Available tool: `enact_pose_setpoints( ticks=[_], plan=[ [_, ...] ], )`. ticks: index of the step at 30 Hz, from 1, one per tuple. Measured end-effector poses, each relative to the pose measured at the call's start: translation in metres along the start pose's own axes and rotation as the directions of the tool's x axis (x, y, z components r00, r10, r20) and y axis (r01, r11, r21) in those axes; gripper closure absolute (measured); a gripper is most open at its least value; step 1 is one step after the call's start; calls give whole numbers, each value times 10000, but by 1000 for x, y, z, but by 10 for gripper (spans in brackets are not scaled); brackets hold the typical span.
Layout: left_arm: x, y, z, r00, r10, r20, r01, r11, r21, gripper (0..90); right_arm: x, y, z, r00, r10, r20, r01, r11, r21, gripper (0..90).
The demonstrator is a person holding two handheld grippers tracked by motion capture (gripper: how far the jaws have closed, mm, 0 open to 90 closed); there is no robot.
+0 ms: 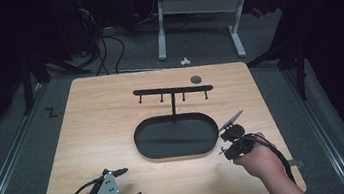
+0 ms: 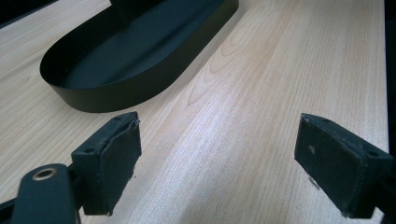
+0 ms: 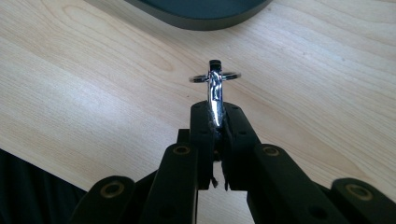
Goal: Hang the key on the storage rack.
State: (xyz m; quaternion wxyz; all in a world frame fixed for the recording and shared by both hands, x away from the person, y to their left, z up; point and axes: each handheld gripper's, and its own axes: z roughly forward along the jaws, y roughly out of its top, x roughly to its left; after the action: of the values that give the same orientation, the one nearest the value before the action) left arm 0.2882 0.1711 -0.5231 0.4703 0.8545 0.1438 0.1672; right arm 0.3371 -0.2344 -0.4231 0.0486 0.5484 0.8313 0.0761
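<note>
A black oval tray [image 1: 142,146] lies mid-table, and a black T-shaped rack [image 1: 173,91] with several small hooks rises from its far side. My right gripper [image 1: 227,146] rests just right of the tray, shut on a shiny metal clasp [image 3: 215,88] that has a small ring at its tip. The clasp stands up out of the closed jaws of the right gripper [image 3: 215,116], a little above the wood, with the tray's edge [image 3: 201,18] ahead. My left gripper [image 1: 130,184] sits near the front left edge. The left gripper [image 2: 219,154] is open with bare wood between its pads, the tray [image 2: 116,95] ahead on the left.
A small dark round object [image 1: 196,79] lies on the table behind the rack's right end. The light wooden table [image 1: 103,126] has open surface left of the tray. A white desk frame [image 1: 196,10] and cables stand on the floor beyond.
</note>
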Motion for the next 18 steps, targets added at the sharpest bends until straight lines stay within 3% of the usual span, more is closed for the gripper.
enact_pose_setpoints(
  ticks=[9,18],
  plan=[
    [0,0,0,10000,12,-23,-12,10000,-7,151,-5,1,-8,9999,93,40,-92,9998,-177,840],
    [0,0,0,10000,13,13,-13,10000,18,151,-11,12,-26,9995,306,19,-306,9992,-276,840]
  ],
)
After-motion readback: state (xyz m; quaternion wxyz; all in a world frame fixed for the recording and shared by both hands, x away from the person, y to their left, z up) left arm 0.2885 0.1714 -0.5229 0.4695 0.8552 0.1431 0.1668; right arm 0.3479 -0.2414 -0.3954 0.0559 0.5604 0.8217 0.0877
